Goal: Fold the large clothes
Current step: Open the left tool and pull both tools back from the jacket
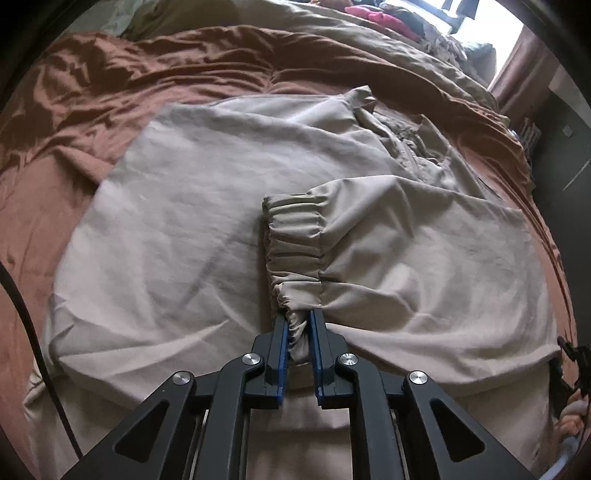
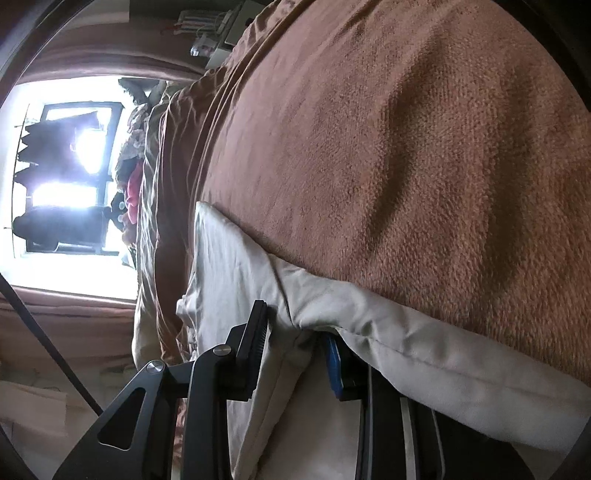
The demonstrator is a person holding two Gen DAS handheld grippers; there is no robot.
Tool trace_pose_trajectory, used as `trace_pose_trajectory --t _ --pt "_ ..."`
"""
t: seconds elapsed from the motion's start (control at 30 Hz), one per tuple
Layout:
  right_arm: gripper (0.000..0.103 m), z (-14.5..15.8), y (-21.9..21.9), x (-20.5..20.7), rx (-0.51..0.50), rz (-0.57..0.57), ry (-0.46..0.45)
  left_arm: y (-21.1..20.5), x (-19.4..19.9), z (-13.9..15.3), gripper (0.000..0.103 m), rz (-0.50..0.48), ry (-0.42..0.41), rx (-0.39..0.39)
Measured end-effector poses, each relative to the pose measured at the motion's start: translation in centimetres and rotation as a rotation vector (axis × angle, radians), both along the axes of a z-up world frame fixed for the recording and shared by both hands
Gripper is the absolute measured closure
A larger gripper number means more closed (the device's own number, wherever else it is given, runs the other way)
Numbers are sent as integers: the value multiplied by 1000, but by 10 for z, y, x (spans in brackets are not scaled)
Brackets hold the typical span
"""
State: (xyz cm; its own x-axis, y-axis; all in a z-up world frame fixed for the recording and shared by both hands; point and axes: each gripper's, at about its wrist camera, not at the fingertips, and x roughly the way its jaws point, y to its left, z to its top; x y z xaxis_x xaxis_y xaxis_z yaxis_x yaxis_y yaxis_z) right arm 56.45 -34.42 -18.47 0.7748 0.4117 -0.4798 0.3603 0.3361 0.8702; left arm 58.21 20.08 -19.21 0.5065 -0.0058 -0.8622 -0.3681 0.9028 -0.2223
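Observation:
A large beige jacket (image 1: 207,206) lies spread flat on a rust-brown bedspread (image 1: 74,110). One sleeve is folded across its body, with the elastic gathered cuff (image 1: 293,243) near the middle. My left gripper (image 1: 298,325) is shut on the end of that cuff. In the right wrist view, rolled sideways, my right gripper (image 2: 295,328) has its jaws around a fold at the jacket's edge (image 2: 369,325); fabric fills the gap between the fingers.
The brown bedspread (image 2: 406,147) extends around the jacket. A tan blanket (image 1: 332,33) and a pile of coloured clothes (image 1: 380,14) lie at the far end by a bright window (image 2: 74,166). A black cable (image 1: 22,302) hangs at left.

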Motion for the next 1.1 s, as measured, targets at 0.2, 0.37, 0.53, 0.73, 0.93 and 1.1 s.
trace_pose_trajectory --t 0.2,0.37,0.53,0.73,0.93,1.1 --pt "76 16 -1 -17 19 37 -45 -4 -11 26 90 -6 -58 -28" --pt "31 31 -12 -39 -43 -19 -76 -11 -41 59 47 -28 -123 -55" --pt "31 39 -8 -57 -37 -2 -87 -19 -77 92 39 -31 -173 -52" --pt "31 64 -6 -86 -137 26 -84 -25 -131 124 39 -14 -215 -35" --pt "31 83 -3 -125 -203 117 -126 -33 -196 146 39 10 -247 6" --pt "31 104 -13 -172 -310 176 -178 -43 -244 159 38 7 -262 54"
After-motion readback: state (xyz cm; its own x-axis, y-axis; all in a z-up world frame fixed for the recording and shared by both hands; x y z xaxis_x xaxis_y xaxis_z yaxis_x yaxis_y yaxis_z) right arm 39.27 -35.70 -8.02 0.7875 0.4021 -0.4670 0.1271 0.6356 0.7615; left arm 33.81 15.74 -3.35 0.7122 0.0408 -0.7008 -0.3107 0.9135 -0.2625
